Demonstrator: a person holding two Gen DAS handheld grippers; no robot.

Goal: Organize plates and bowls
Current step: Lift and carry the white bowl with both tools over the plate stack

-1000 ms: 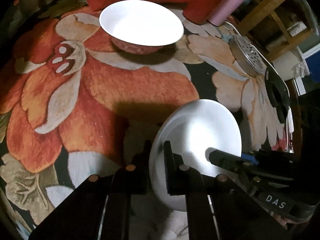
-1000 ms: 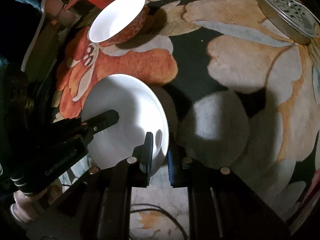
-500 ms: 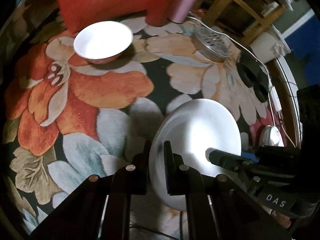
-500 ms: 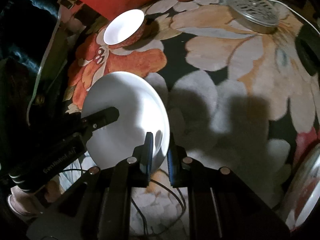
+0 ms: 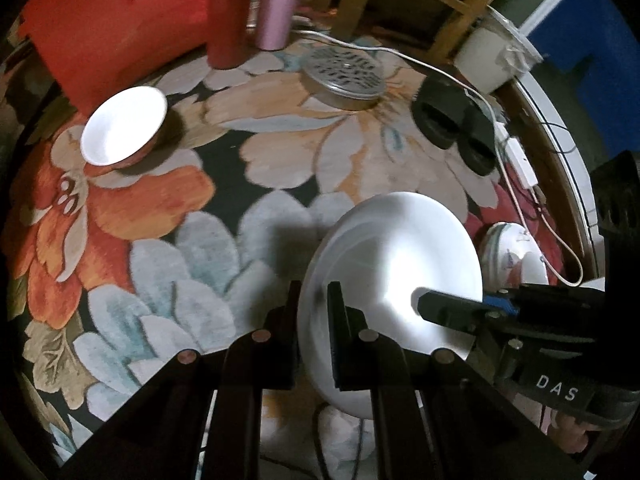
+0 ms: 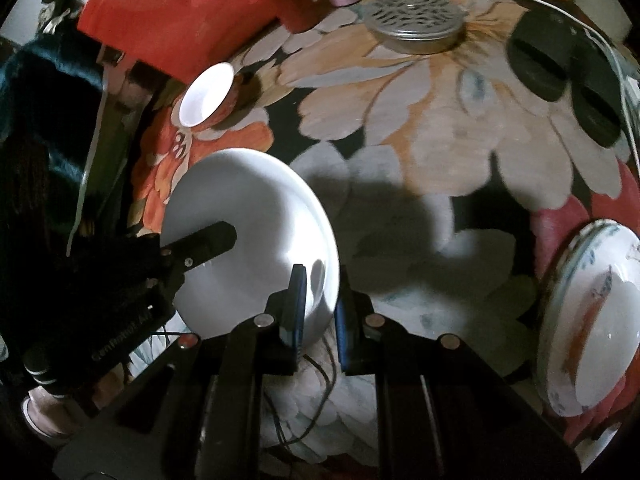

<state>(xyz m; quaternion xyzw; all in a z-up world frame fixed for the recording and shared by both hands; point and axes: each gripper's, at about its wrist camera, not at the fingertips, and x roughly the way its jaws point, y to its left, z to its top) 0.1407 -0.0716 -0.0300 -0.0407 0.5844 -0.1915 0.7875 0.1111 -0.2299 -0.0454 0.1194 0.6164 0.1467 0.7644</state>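
Left wrist view: left gripper (image 5: pixel 313 334) and right gripper (image 6: pixel 322 310) each have jaws clamped on opposite rims of white plate (image 5: pixel 394 276), held above floral rug (image 5: pixel 280 168). Bowl (image 5: pixel 122 130) and patterned plate (image 6: pixel 592 332) sit apart; stacking not yet done.

Lighting/quality entry, both wrist views. We log a dim room w/ one hard light from above. The white plate (image 5: pixel 392 264) is blown out at centre in left view; less glare on it in right view (image 6: pixel 256 240). The small bowl (image 5: pixel 122 126) interior also clips to white. We note heavy soft-edged shadows on the floral cloth (image 5: pixel 280 168) beside the plate, darkest in right view (image 6: pixel 400 216). Gripper bodies read near-black, little detail. Strong fisheye bend + black vignette at corners. Slight motion blur overall; patterned plate (image 6: pixel 592 320) at right edge stretched, soft. Colour noisy, warm cast.
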